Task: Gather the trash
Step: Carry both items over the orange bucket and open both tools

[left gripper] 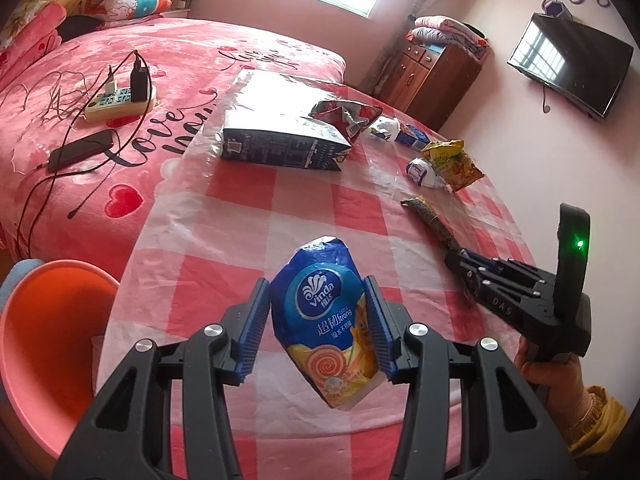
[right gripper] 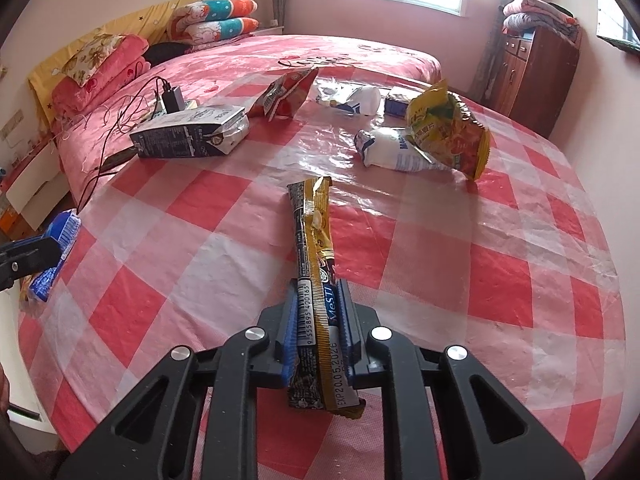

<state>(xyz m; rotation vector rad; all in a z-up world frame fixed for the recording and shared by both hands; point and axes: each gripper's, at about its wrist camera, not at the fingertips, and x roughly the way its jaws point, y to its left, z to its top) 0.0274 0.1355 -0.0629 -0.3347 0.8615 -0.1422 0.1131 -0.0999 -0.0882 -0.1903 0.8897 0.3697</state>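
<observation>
Left gripper jaws clamp blue tissue pack, lifted above worktop, likely bound for orange bin alongside. Right gripper jaws clenched on long snack wrapper, far end toward worktop. Other wrappers lie farther back.

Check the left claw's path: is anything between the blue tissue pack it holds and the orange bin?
Nothing visible blocks it. The left claw grips the blue tissue pack above the checkered tablecloth; the orange bin sits open just past the table edge, with only bare cloth between.
</observation>
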